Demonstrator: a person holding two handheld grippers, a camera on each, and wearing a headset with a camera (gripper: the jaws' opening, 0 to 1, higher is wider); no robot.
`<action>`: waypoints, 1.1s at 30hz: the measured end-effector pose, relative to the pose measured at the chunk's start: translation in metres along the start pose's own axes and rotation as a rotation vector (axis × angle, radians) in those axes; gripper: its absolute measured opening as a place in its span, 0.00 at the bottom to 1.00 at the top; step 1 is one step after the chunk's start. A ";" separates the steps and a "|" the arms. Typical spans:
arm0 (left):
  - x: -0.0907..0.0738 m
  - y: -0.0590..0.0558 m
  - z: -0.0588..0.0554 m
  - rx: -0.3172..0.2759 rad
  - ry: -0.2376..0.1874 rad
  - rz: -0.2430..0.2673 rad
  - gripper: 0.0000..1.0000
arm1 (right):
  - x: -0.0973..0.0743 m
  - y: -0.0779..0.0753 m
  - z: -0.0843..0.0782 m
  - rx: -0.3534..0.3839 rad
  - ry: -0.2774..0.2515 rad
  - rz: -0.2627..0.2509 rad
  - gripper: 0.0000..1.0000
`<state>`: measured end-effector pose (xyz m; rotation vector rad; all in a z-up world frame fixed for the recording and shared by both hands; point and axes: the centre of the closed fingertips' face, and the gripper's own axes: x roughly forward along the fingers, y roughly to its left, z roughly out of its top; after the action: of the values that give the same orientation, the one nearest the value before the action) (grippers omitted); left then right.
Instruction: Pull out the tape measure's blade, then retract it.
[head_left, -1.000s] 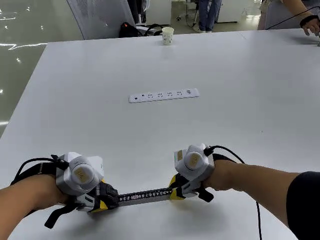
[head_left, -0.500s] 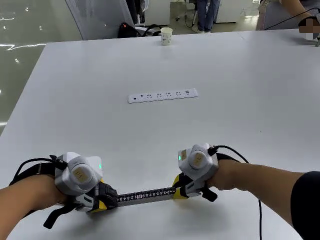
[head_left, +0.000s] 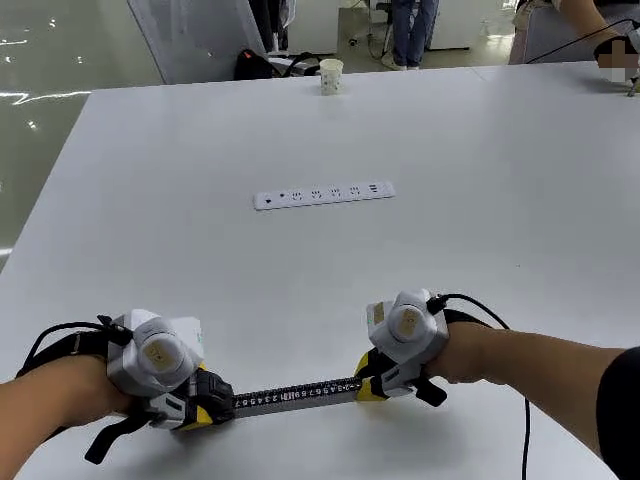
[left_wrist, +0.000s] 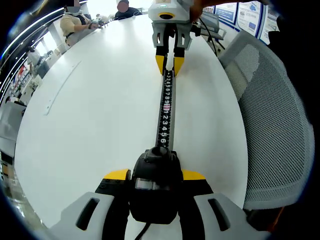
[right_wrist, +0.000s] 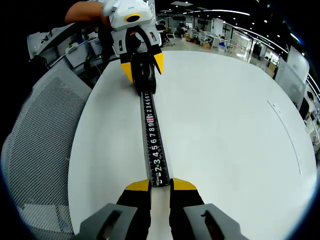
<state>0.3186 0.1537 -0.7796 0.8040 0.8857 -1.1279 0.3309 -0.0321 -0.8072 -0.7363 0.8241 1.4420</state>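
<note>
Black tape measure case (left_wrist: 155, 189) is clamped in the left hand-held gripper (left_wrist: 155, 174). The blade (right_wrist: 152, 135), black with white numerals, is drawn out straight along the white worktop (head_left: 300, 270). Its tip is pinched by the right hand-held gripper (right_wrist: 160, 186).

Place: you're in an open-plan office or lab hall | Your bench: a broad white table (head_left: 480, 170) with a power strip (head_left: 324, 194) and a paper cup (head_left: 331, 75) | At your edge: a grey mesh chair (left_wrist: 272, 110) | Around you: glossy floor (head_left: 40, 80), ceiling light strips (right_wrist: 225, 11), wall posters (left_wrist: 250, 15), people (left_wrist: 75, 22) seated at the table's far end
</note>
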 end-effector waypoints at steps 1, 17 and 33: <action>0.000 0.000 0.000 0.000 -0.001 0.000 0.32 | -0.001 0.000 -0.001 0.002 -0.001 0.000 0.09; 0.000 0.001 0.000 -0.002 -0.004 0.002 0.32 | -0.009 -0.002 -0.012 0.013 0.000 -0.005 0.09; 0.000 0.001 0.001 -0.005 -0.005 0.003 0.32 | -0.016 -0.004 -0.022 0.015 0.009 -0.010 0.09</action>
<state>0.3198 0.1532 -0.7791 0.7979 0.8829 -1.1243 0.3344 -0.0596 -0.8063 -0.7352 0.8367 1.4231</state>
